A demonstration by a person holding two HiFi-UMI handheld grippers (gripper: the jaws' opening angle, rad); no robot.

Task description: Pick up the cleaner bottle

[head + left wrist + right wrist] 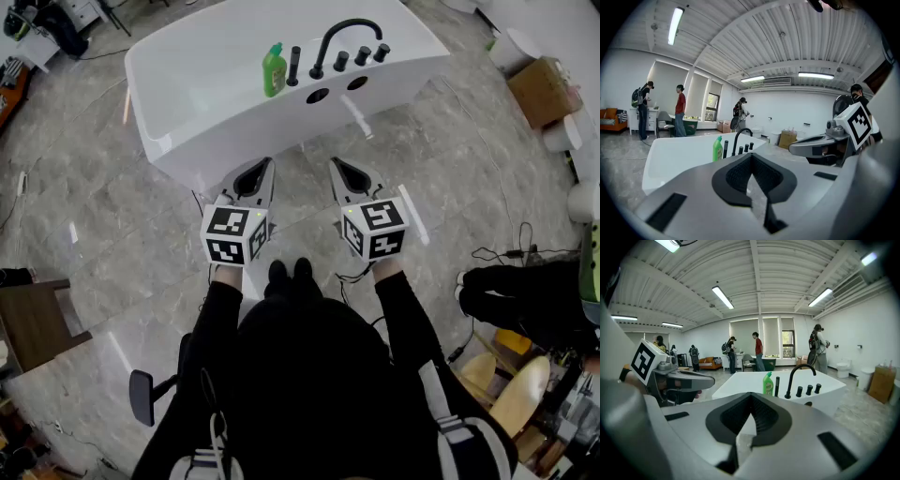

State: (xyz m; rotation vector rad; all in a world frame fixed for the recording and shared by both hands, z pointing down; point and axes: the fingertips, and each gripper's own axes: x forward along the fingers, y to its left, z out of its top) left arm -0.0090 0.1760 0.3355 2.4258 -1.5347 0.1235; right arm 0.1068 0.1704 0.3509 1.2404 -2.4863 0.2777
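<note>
Overhead, in the head view, the left gripper [267, 165] and right gripper [335, 165] hung side by side just short of the white bathtub [197, 70], both pairs of jaws closed on nothing. The green cleaner bottle [274, 70] stood upright on the tub's rim, just left of the black faucet [337, 37], ahead of both and apart from them.

In the left gripper view, the jaws met tip to tip; the bottle [717, 149] stood beyond, left of the tips.

In the right gripper view, the jaws were likewise shut and empty, and the bottle [768, 383] showed past them, slightly right of the tips.
</note>
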